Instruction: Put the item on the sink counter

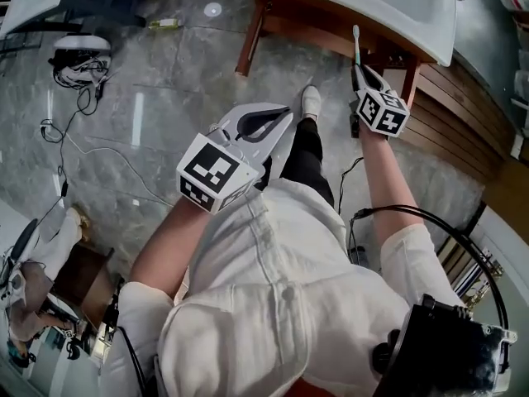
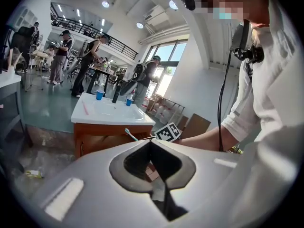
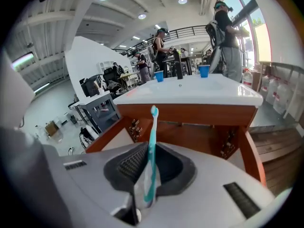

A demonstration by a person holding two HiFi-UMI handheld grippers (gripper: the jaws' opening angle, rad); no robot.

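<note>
A teal and white toothbrush (image 3: 152,148) stands upright between the jaws of my right gripper (image 3: 149,148), which is shut on its handle. In the head view my right gripper (image 1: 358,69) hovers just before the front edge of the white sink counter (image 1: 413,15), and the toothbrush (image 1: 357,46) has its bristle end pointing at that counter. My left gripper (image 1: 285,112) hangs lower, at mid-frame above the floor, shut with nothing in it. The left gripper view looks over its closed jaw tips (image 2: 151,142) to the sink counter (image 2: 111,114), with the toothbrush (image 2: 130,134) in front of it.
Two blue cups (image 3: 159,76) (image 3: 204,71) and a dark bottle (image 3: 179,70) stand at the counter's far side. The counter rests on a brown wooden cabinet (image 1: 273,19). Cables (image 1: 78,81) lie on the marble floor at left. Wooden slats (image 1: 459,114) lie to the right. People stand behind the sink.
</note>
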